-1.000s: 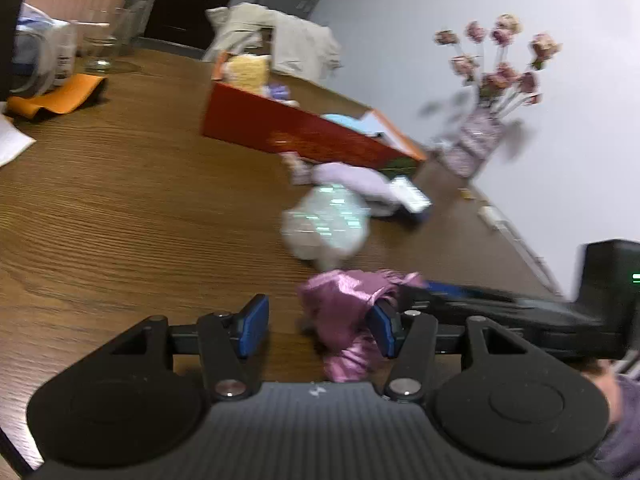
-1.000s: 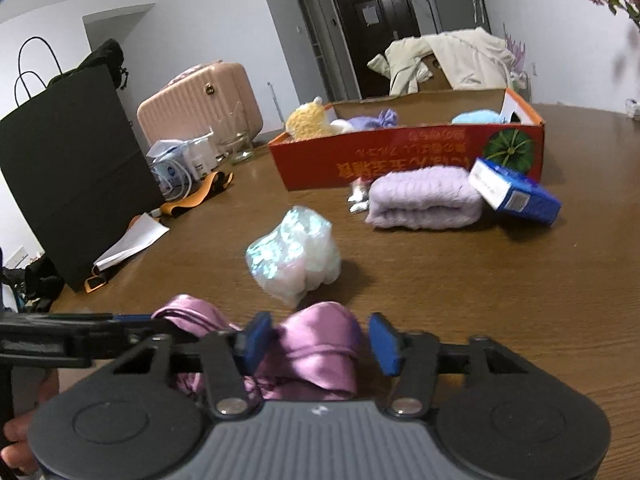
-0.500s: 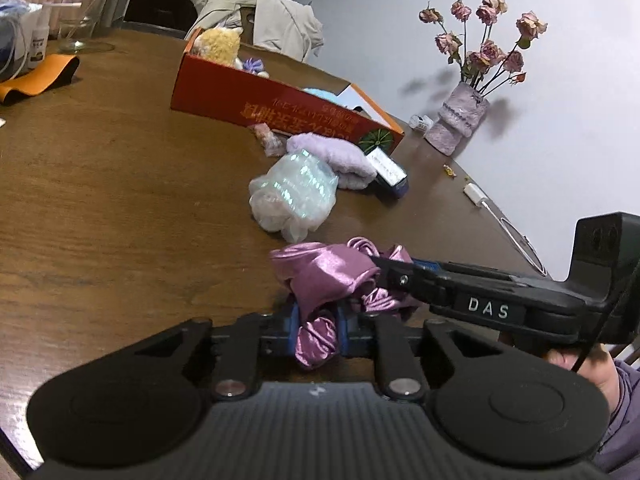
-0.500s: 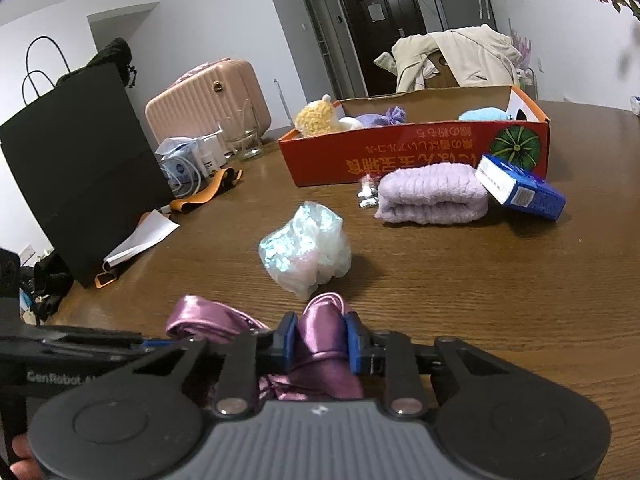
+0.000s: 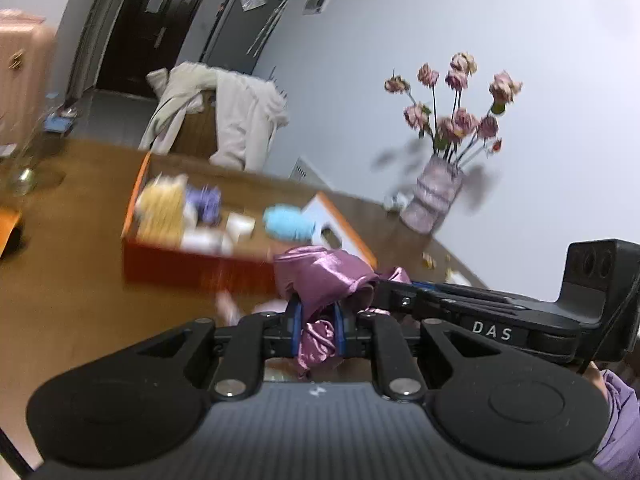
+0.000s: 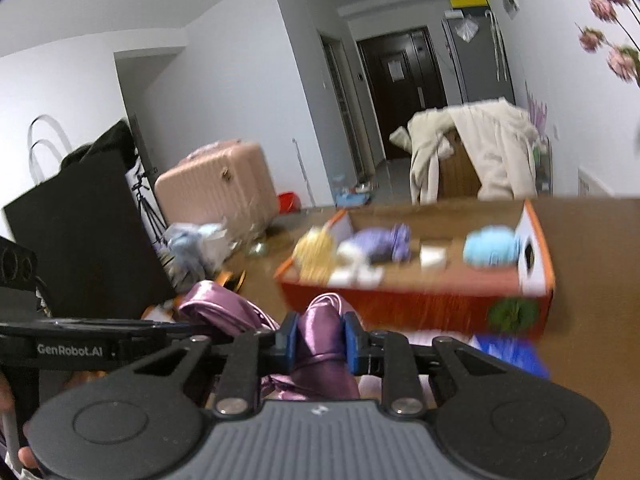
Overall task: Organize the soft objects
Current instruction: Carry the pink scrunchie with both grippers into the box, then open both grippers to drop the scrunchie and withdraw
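Note:
A shiny purple satin cloth hangs between both grippers, lifted above the wooden table. My left gripper is shut on one end of it. My right gripper is shut on the other end. Ahead is an open orange cardboard box, also in the right wrist view. It holds a yellow plush, a purple knit item and a light blue soft ball. Both views are blurred by motion.
A vase of dried roses stands at the table's far right. A blue carton lies just before the box. A chair draped with a cream coat is behind the table. A black bag and pink suitcase stand left.
Both grippers, first open around the cloth on the table, shut on it and lifted it. Both have risen and now look down into the box.

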Demonstrator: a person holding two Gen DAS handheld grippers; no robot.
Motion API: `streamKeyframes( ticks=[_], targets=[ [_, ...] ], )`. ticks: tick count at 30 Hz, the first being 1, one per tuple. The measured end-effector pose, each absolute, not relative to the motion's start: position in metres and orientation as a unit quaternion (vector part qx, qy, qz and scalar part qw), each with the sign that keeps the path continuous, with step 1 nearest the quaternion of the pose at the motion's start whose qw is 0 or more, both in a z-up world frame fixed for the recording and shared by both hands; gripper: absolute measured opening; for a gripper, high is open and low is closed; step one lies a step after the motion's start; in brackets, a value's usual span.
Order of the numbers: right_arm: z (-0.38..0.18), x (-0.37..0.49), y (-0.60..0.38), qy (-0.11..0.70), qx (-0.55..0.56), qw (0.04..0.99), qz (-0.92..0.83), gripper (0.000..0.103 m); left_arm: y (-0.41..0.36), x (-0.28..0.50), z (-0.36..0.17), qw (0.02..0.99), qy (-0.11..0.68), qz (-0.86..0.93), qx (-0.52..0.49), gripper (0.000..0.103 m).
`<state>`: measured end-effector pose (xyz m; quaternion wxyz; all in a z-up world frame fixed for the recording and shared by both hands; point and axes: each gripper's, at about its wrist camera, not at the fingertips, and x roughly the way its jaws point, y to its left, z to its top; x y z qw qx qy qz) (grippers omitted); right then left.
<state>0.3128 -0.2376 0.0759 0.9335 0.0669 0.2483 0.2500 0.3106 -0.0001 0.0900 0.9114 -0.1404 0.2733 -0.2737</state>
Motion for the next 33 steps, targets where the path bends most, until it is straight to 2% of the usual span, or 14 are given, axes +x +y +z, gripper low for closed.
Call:
streamKeyframes(
  ticks=[7,12,15,16,17,18,23,26,28,33],
  targets=[
    [0.094,0.465,-0.253,0.284,0.089,0.929,0.221,0.022,-0.017,0.473,0.103,0.889,0.329,-0.267,-0.175,0.016],
    [0.068,0.582,-0.269,0.342,0.164,0.908,0.177,0.022,-0.036,0.578,0.089,0.882,0.367,-0.233,-0.180,0.016],
    [0.041,0.624,-0.266,0.375,0.175,0.898,0.150,0.022,-0.045,0.622,0.066,0.880,0.398,-0.199,-0.166,0.018],
    [0.031,0.635,-0.264,0.389,0.176,0.893,0.141,0.023,-0.047,0.632,0.059,0.881,0.405,-0.181,-0.162,0.022],
    [0.021,0.644,-0.262,0.400,0.180,0.888,0.135,0.024,-0.048,0.639,0.052,0.885,0.408,-0.158,-0.160,0.034],
    [0.012,0.650,-0.260,0.409,0.183,0.885,0.126,0.029,-0.051,0.646,0.046,0.889,0.411,-0.136,-0.151,0.039],
    [0.000,0.660,-0.261,0.423,0.180,0.881,0.113,0.041,-0.056,0.642,0.040,0.897,0.409,-0.119,-0.120,0.053],
    [0.013,0.649,-0.267,0.413,0.179,0.885,0.118,0.049,-0.055,0.632,0.055,0.904,0.397,-0.120,-0.104,0.067],
    [0.031,0.634,-0.271,0.400,0.165,0.893,0.123,0.050,-0.054,0.618,0.073,0.913,0.378,-0.125,-0.091,0.068],
    [0.085,0.579,-0.278,0.356,0.115,0.917,0.138,0.058,-0.052,0.568,0.124,0.930,0.330,-0.147,-0.061,0.084]
  ],
)
